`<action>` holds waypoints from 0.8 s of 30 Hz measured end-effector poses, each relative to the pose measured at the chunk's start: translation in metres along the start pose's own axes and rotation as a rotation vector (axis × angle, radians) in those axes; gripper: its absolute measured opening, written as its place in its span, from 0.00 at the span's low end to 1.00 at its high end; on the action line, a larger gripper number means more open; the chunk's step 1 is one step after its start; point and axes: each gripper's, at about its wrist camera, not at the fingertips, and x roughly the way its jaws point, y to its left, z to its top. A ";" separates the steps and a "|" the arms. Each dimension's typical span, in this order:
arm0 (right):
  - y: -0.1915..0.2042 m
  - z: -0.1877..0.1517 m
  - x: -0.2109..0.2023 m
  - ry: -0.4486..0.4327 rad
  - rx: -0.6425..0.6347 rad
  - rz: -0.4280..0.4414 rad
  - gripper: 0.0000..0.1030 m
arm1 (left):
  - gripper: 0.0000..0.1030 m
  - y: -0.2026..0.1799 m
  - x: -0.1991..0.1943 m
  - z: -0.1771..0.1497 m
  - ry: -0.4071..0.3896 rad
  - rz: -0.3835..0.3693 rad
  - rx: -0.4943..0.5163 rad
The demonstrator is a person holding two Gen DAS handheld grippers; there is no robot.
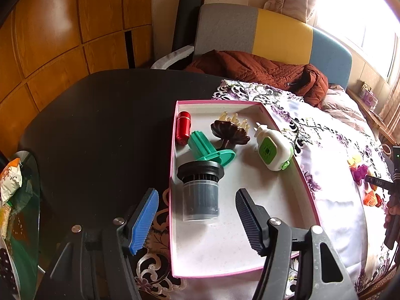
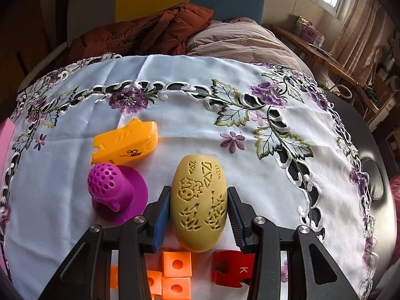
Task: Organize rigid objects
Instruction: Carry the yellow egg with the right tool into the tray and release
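Note:
In the right wrist view my right gripper (image 2: 198,207) is shut on a tan oval shell with cut-out patterns (image 2: 199,205), pads pressing both its sides, just above the white embroidered cloth (image 2: 190,75). A purple perforated strainer (image 2: 117,192) and an orange-yellow plastic piece (image 2: 126,143) lie to its left. Orange cubes (image 2: 175,272) and a red block (image 2: 232,267) sit under the gripper. In the left wrist view my left gripper (image 1: 197,217) hangs open over the pink-rimmed tray (image 1: 250,237), which holds a dark cylindrical filter (image 1: 200,192), a green piece (image 1: 207,150), a red can (image 1: 183,127), a brown clip (image 1: 230,132) and a white-green plug-in device (image 1: 272,150).
The black round table (image 1: 100,115) lies bare left of the tray. A rust-red jacket (image 1: 255,70) lies on the chair behind. Snack packets (image 1: 11,177) sit on a glass surface at far left. The other gripper's body and a hand (image 1: 392,200) show at the right edge.

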 end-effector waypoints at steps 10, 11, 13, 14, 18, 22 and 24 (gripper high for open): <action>0.029 0.011 -0.070 -0.155 -0.027 0.130 0.42 | 0.63 0.015 0.004 0.001 0.003 0.001 -0.059; 0.040 0.012 -0.078 -0.168 -0.048 0.161 0.42 | 0.63 0.016 0.004 0.000 0.006 -0.004 -0.064; 0.065 0.011 -0.093 -0.194 -0.093 0.224 0.42 | 0.63 0.019 0.004 0.000 0.006 -0.010 -0.075; 0.080 0.010 -0.102 -0.206 -0.118 0.257 0.42 | 0.63 0.021 0.004 0.000 0.007 -0.012 -0.079; 0.144 -0.001 -0.134 -0.239 -0.241 0.401 0.42 | 0.63 0.026 0.004 0.001 0.004 -0.012 -0.096; 0.217 -0.022 -0.152 -0.226 -0.384 0.533 0.42 | 0.63 0.030 0.004 0.000 -0.001 -0.003 -0.096; 0.251 -0.034 -0.154 -0.204 -0.449 0.576 0.42 | 0.63 0.033 0.004 0.000 0.003 -0.005 -0.102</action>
